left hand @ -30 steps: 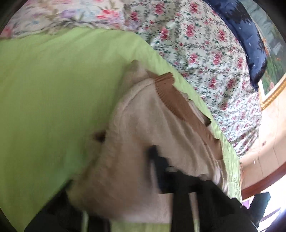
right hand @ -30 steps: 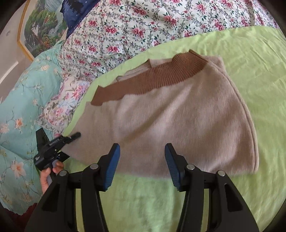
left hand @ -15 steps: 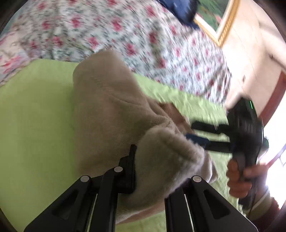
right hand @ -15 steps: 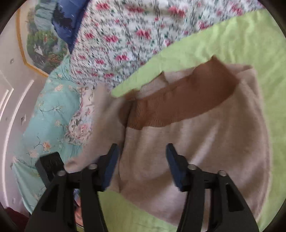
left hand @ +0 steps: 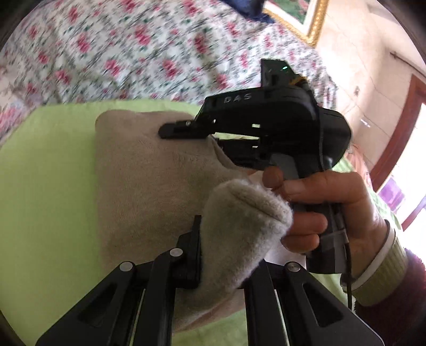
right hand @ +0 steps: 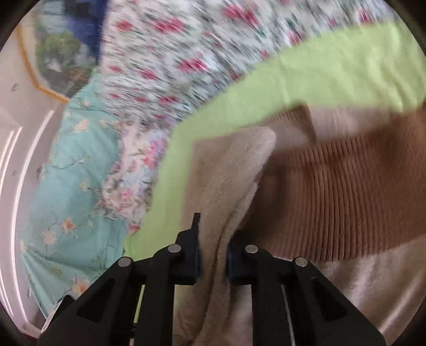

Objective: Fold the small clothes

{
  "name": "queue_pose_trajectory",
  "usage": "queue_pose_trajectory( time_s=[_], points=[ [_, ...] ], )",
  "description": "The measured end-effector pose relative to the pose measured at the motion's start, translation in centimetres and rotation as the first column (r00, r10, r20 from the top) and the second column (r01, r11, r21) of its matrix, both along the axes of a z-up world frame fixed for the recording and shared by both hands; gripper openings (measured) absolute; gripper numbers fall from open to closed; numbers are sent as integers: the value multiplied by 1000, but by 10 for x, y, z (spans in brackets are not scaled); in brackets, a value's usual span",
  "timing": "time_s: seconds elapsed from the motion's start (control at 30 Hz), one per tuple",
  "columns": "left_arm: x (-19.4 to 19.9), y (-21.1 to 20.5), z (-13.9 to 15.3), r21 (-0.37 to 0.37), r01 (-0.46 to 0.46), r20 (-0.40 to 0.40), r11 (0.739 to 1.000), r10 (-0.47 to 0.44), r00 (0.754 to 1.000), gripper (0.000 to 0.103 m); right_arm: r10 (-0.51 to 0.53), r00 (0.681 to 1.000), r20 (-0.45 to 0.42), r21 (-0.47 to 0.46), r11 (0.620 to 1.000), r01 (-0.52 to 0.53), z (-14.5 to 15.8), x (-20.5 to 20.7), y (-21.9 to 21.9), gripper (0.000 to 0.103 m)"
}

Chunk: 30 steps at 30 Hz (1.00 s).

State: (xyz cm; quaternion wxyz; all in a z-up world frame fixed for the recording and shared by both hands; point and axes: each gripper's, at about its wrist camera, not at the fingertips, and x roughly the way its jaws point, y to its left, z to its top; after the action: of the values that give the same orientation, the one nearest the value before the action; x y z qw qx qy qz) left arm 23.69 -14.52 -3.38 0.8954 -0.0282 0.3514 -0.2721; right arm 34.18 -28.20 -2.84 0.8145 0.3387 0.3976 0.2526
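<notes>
A beige knit sweater (left hand: 146,173) with a brown ribbed band (right hand: 346,199) lies on a lime green sheet (left hand: 48,186). My left gripper (left hand: 226,255) is shut on a thick beige fold of the sweater, held up over the rest of it. In the left wrist view my right gripper (left hand: 186,138) reaches in from the right, held by a person's hand (left hand: 332,207), with its fingers at the sweater's far edge. In its own view the right gripper (right hand: 213,247) is closing, and a raised beige flap (right hand: 234,170) fills the gap between its pads.
A floral quilt (left hand: 133,53) covers the bed beyond the green sheet (right hand: 319,74). A teal flowered blanket (right hand: 74,173) lies to the left in the right wrist view. A gold-framed picture (left hand: 306,18) hangs on the wall, and a wooden door frame (left hand: 399,127) stands at the right.
The left gripper carried its beige fold up and across the sweater. The right gripper moved in to the sweater's edge, and its wide jaws narrowed around a beige flap.
</notes>
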Motion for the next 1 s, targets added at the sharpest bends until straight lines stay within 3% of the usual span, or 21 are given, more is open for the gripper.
queue_pose_trajectory(
  time_s=[0.13,0.23,0.4,0.53,0.77,0.83,0.9,0.93,0.97,1.0],
  points=[
    [-6,-37,21,-41,90,30,995,-89,996,8,-32,991,128,-71,997,41,45,-37,-35,16],
    [-7,-80,18,-45,167,20,985,-167,986,8,-77,986,148,-133,986,97,52,-61,-73,16],
    [4,-140,-19,-1,235,-84,972,-235,968,8,-169,984,47,-220,960,176,15,-77,-126,16],
    [2,-156,-37,14,251,-117,968,-248,962,8,-203,979,-5,-252,948,196,-17,-85,-144,16],
    [8,-157,-51,13,238,-155,971,-233,960,14,-228,973,-14,-259,941,217,-36,-86,-150,18],
    [4,-153,-47,5,248,-166,969,-244,955,23,-238,971,-8,-275,934,227,-33,-88,-149,21],
    [-4,-146,-42,-6,260,-181,966,-257,949,38,-257,966,6,-313,917,246,-26,-94,-147,25],
    [-10,-140,-38,-19,269,-183,963,-268,946,51,-269,963,15,-337,905,258,-21,-100,-146,26],
    [-17,-134,-34,-24,270,-180,963,-270,946,61,-277,961,19,-351,898,266,-19,-104,-145,30],
    [-24,-127,-28,-29,267,-170,963,-268,948,63,-286,958,23,-362,891,275,-16,-109,-146,41]
  ],
)
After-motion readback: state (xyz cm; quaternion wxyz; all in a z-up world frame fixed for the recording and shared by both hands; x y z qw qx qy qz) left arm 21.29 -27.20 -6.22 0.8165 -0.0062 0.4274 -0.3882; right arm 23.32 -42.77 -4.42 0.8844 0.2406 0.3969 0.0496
